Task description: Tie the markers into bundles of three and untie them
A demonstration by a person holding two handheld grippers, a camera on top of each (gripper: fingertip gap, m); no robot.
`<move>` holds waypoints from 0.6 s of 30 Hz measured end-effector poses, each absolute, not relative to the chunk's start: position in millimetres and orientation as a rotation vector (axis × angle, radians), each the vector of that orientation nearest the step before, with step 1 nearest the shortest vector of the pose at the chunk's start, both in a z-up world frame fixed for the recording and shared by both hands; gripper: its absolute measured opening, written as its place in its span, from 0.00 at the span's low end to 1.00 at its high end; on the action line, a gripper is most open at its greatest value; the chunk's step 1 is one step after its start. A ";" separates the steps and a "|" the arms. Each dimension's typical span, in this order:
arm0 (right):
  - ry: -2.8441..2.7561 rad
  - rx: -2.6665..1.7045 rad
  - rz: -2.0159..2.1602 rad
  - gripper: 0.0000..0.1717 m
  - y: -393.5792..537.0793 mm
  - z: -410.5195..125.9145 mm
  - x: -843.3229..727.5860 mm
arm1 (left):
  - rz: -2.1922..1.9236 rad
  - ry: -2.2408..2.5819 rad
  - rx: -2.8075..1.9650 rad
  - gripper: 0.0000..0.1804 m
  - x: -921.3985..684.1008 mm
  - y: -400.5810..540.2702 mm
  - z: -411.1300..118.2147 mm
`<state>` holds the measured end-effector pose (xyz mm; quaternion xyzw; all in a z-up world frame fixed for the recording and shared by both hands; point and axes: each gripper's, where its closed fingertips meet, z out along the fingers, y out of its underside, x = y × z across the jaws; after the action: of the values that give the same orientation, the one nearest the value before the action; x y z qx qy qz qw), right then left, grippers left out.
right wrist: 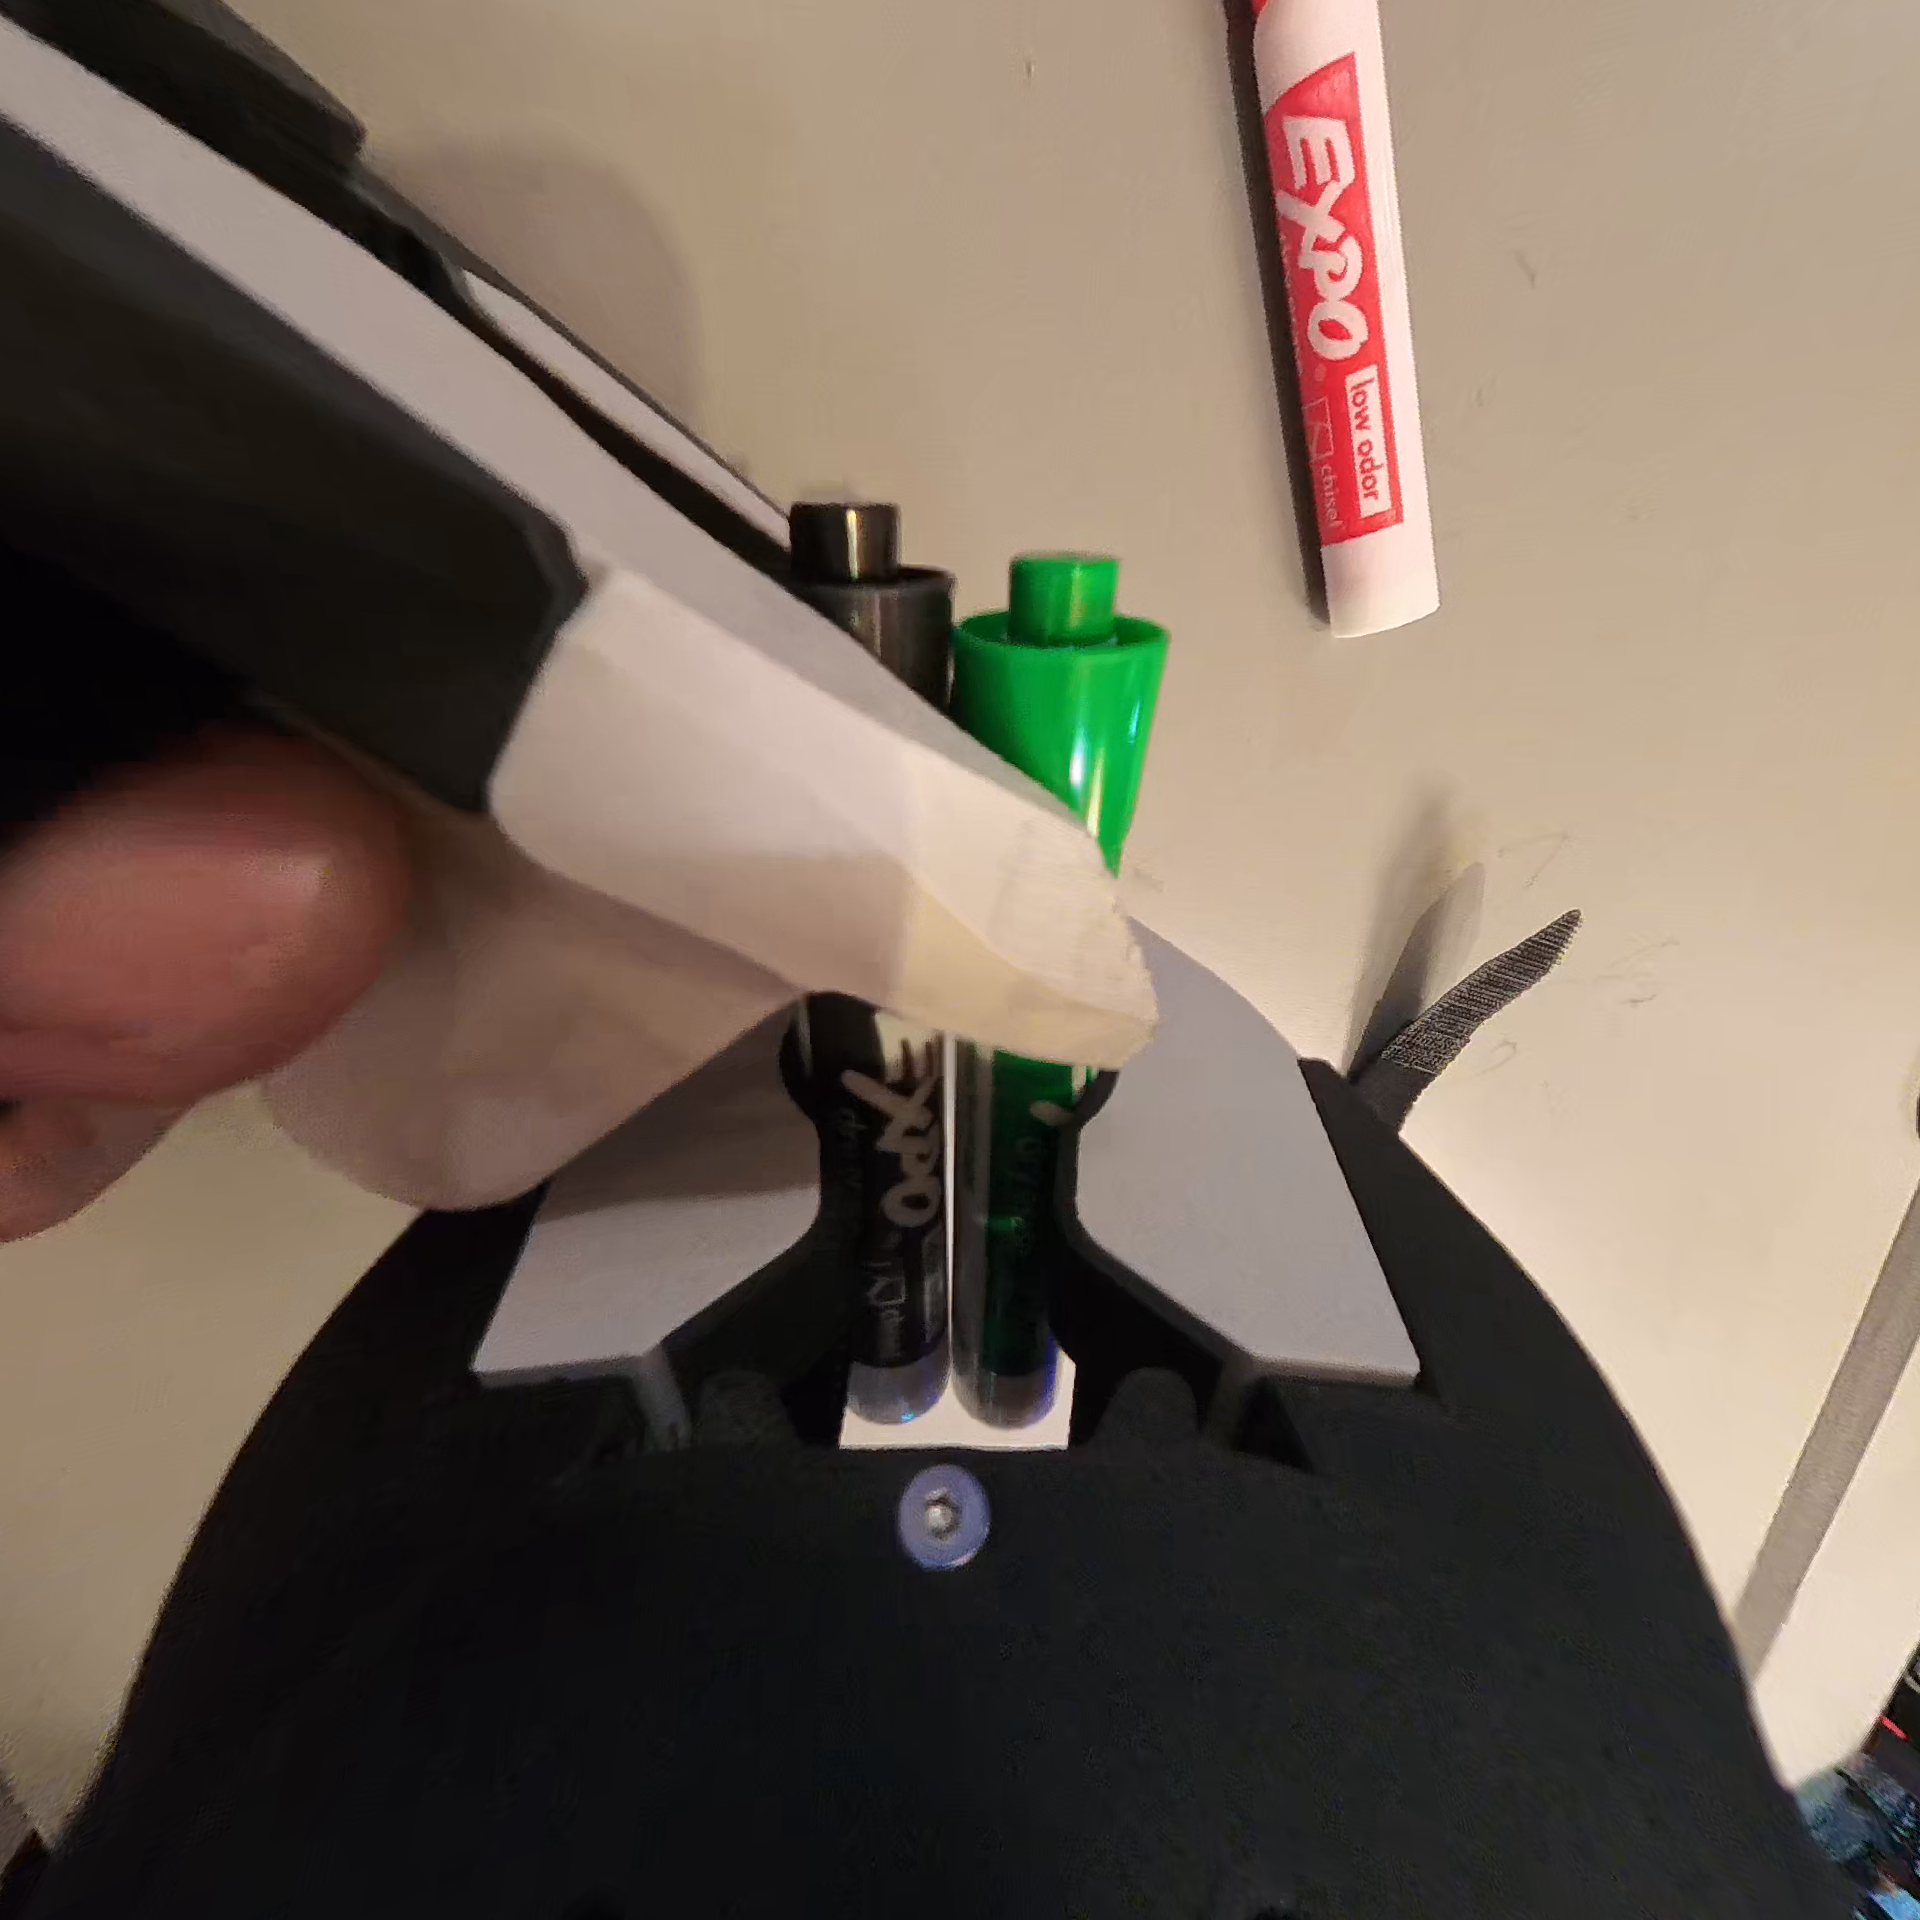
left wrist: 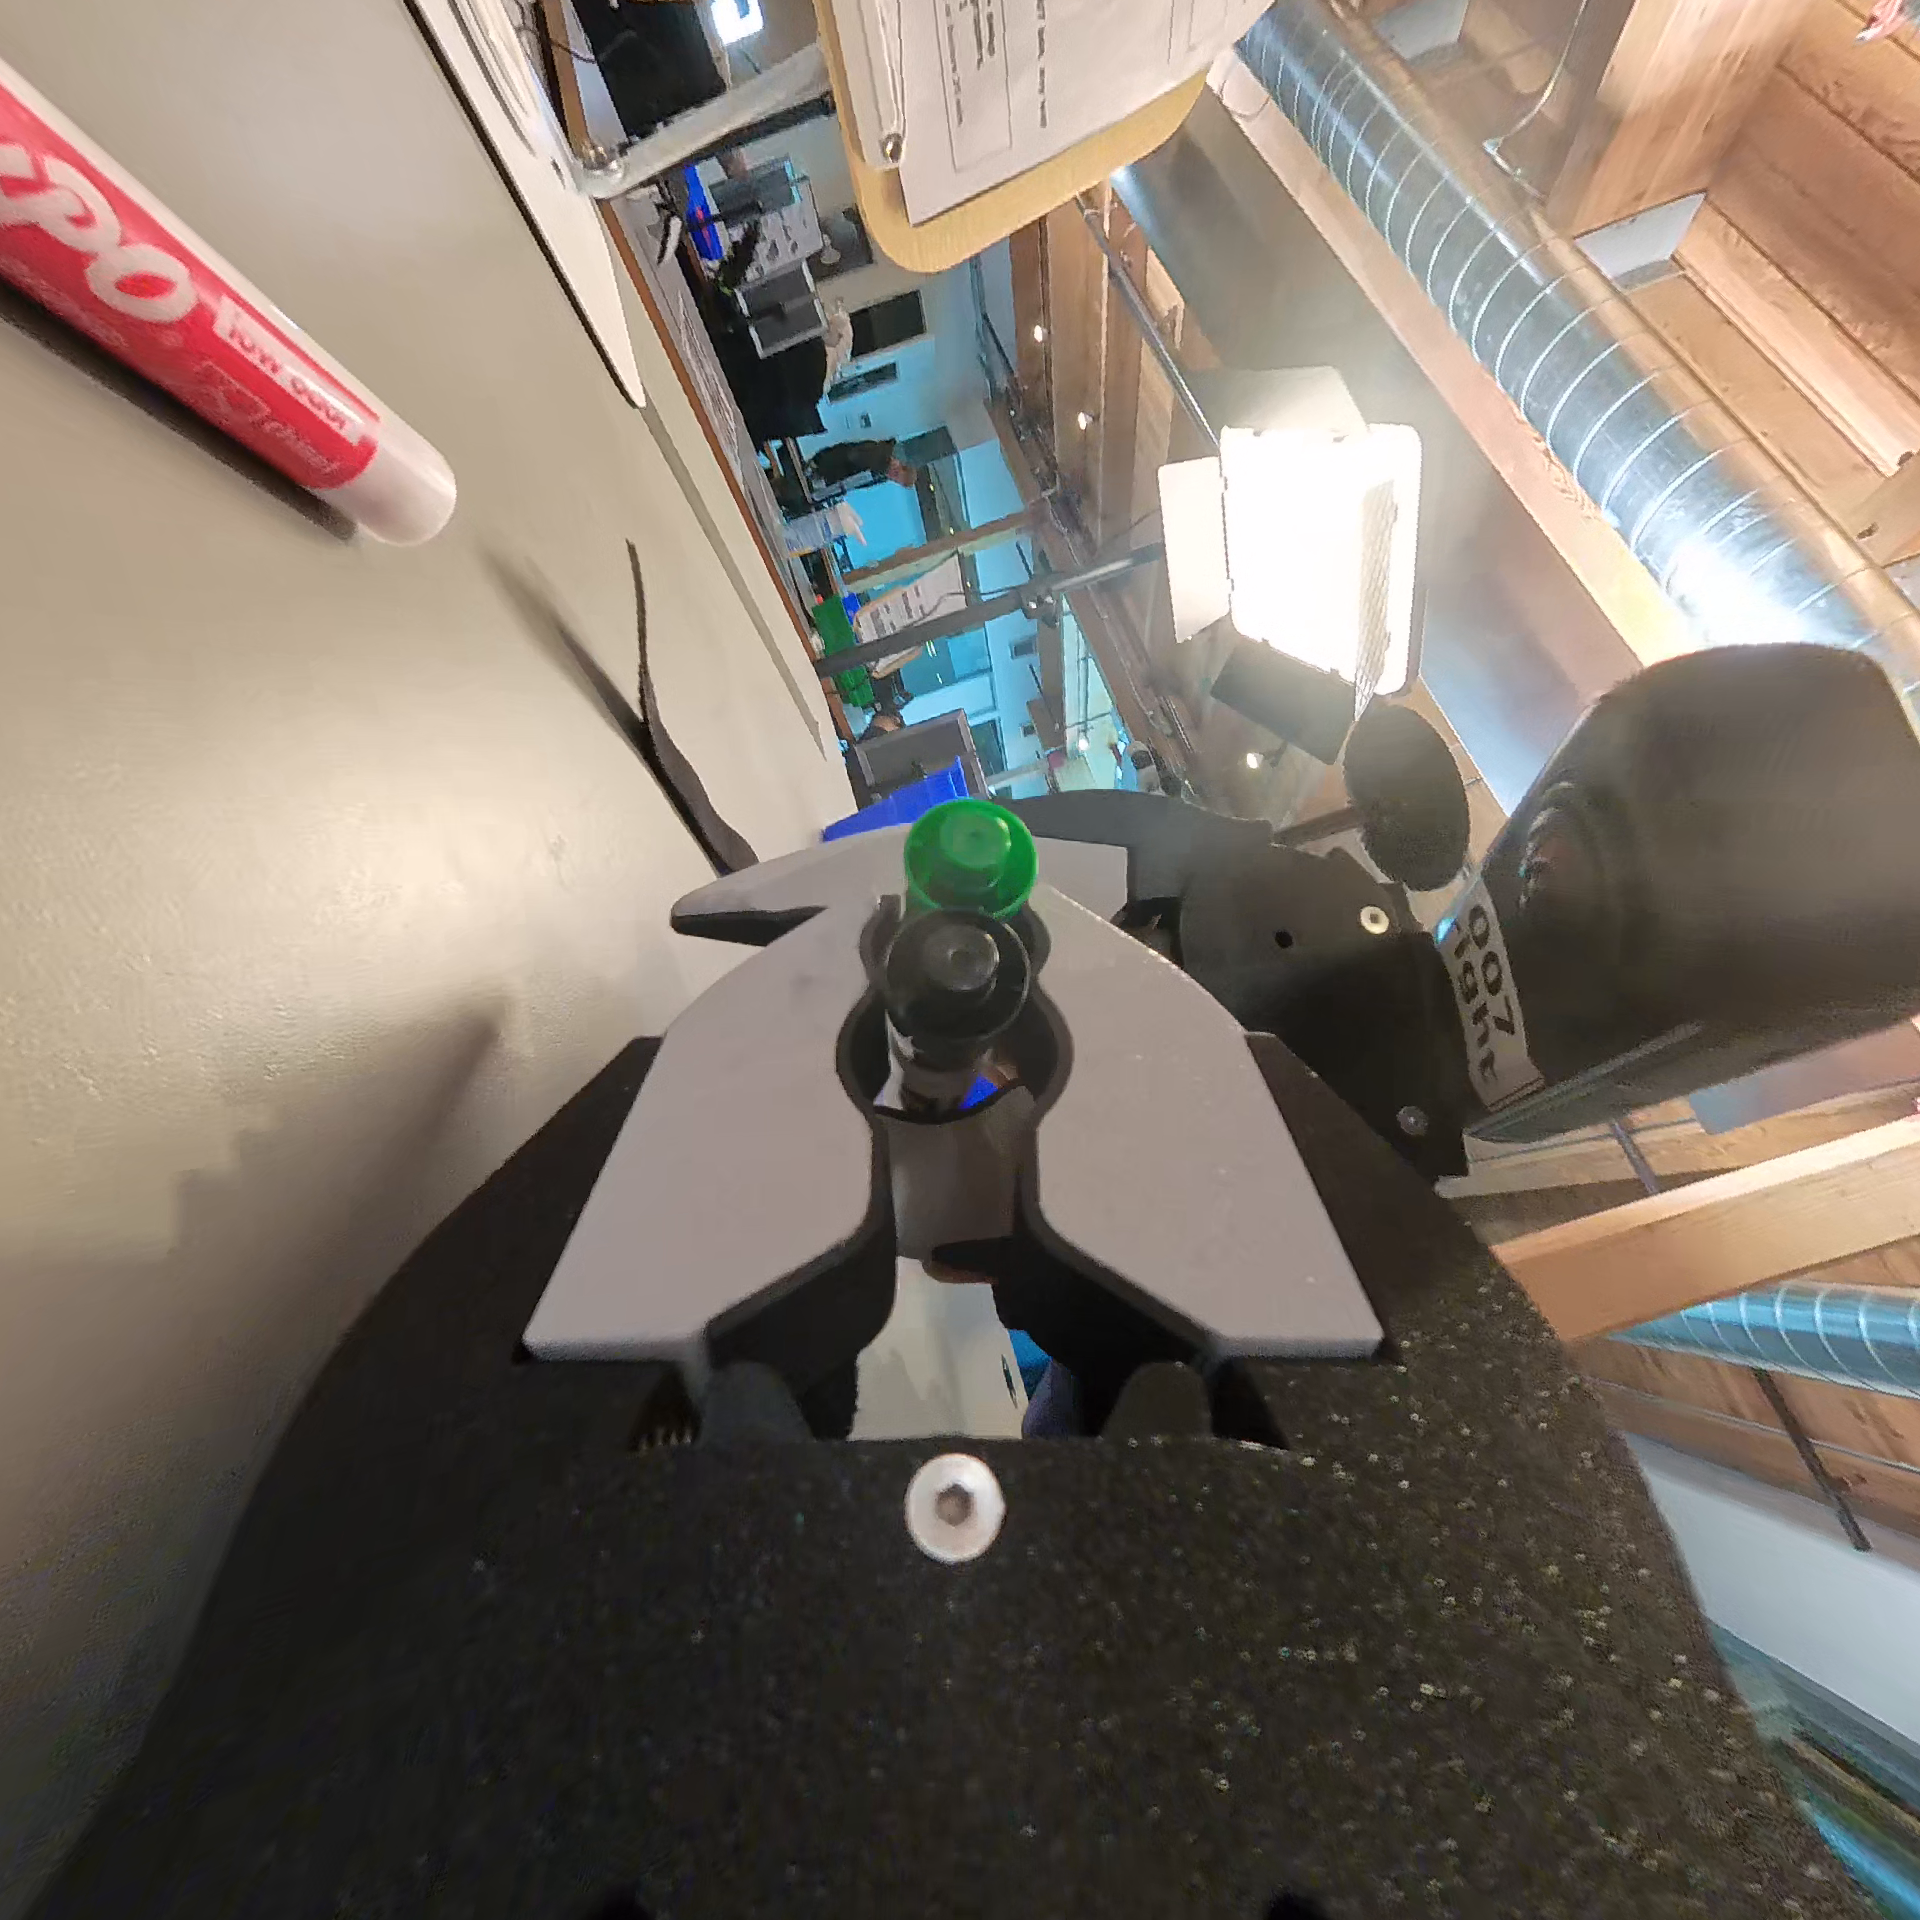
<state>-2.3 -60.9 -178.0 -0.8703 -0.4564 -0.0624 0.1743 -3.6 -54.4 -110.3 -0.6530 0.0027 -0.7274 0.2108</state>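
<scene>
- Right now the left claw (left wrist: 961, 914) is closed on a marker pair (right wrist: 997, 1247), a black marker (right wrist: 883, 1226) and a green marker (right wrist: 1060, 727) side by side.
- In the left wrist view both markers show end-on. The black one sits in the round notch between the grey fingers (left wrist: 727, 1122), and the green cap lies just beyond it at the tips.
- The right claw (right wrist: 966, 1049) is closed on the same pair. The two barrels run lengthwise between its grey fingers (right wrist: 1205, 1164) and fill the gap. The green barrel touches the finger on its side, while the other finger is mostly hidden.
- The left claw crosses over the right one at a slant, covering the middle of both markers and the right claw's tips. The caps stick out past it.
- A person's fingertip (right wrist: 177, 914) shows blurred at the left edge of the right wrist view, beside the left claw.
- A red marker (right wrist: 1340, 343) lies flat on the pale bench (right wrist: 727, 260), well apart from the held pair and touched by neither claw.
- A black hook-and-loop strap (right wrist: 1475, 997) lies loose on the bench beside the right claw, one end lifted. It is not wrapped around any marker.
</scene>
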 end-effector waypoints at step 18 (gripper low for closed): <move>-1.333 -2.481 -0.218 0.24 -61.4 -176.3 1.9 | -2.011 0.473 -1.849 0.18 -11.3 -50.9 -103.9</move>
<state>1.9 -61.4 -176.3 -0.8674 -0.4659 -0.0763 0.1576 -11.3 -50.9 -103.9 -0.6555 0.1677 -0.7131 0.1835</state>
